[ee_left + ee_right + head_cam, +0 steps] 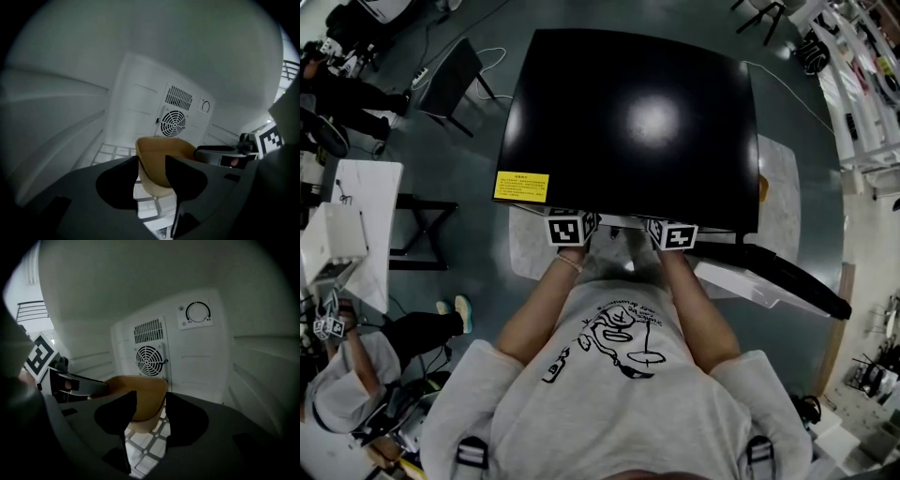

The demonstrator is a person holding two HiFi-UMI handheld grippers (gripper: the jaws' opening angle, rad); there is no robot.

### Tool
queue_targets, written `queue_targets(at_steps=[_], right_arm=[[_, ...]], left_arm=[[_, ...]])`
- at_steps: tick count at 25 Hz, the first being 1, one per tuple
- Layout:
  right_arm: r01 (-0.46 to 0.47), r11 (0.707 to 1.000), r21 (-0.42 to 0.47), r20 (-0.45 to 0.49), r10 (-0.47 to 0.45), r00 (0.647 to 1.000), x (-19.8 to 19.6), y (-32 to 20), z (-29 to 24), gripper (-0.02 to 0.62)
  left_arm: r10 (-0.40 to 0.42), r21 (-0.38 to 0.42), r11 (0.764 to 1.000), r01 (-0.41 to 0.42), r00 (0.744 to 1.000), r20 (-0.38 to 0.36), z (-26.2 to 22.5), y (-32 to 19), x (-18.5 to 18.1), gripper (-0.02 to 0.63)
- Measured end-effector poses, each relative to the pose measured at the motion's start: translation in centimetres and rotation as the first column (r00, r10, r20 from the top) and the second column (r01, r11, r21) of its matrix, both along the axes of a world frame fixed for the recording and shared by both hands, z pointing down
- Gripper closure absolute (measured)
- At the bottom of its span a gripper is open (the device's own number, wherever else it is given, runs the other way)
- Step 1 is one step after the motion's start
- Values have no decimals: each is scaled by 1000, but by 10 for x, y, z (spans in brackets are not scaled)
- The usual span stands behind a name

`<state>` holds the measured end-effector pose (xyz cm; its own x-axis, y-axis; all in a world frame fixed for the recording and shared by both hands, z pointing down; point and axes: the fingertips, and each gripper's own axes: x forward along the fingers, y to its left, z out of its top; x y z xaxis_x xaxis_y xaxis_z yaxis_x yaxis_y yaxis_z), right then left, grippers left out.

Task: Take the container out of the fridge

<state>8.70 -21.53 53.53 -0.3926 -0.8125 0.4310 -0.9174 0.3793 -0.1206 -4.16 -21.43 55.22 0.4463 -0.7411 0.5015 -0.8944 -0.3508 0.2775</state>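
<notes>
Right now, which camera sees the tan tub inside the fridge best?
The left gripper view: the tan tub sits close, open top and inside showing. The right gripper view shows it more side-on. The head view sees only the fridge's black top.

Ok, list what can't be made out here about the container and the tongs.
- Left gripper view: the left tongs cover the container's floor and lower wall.
- Right gripper view: the right tongs hide its lower front, and the dial's markings are too small to read.
- Head view: the black top of the fridge hides the container and the tips of both tongs.
</notes>
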Motion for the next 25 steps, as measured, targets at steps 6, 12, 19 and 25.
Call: queue_targets(at_steps=[6,12,19,25], right_arm=[[-1,1000,-2,13,1,1000,-3,4,-3,391],[-4,1000,-7,23,4,1000,-1,14,-4,391],[-7,1000,9,28,7,1000,3,23,-10,391],[9,1000,13,32,-9,999,0,36,-17,391]], left_arm=[[10,2,1000,-10,1000,-15,-2,1,3,417],[17,9,1000,-17,1000,-20,-3,6,5,417],[27,18,999,-26,999,-32,-9,17,7,417],[35,37,999,-33,999,-39,-16,24,5,417]])
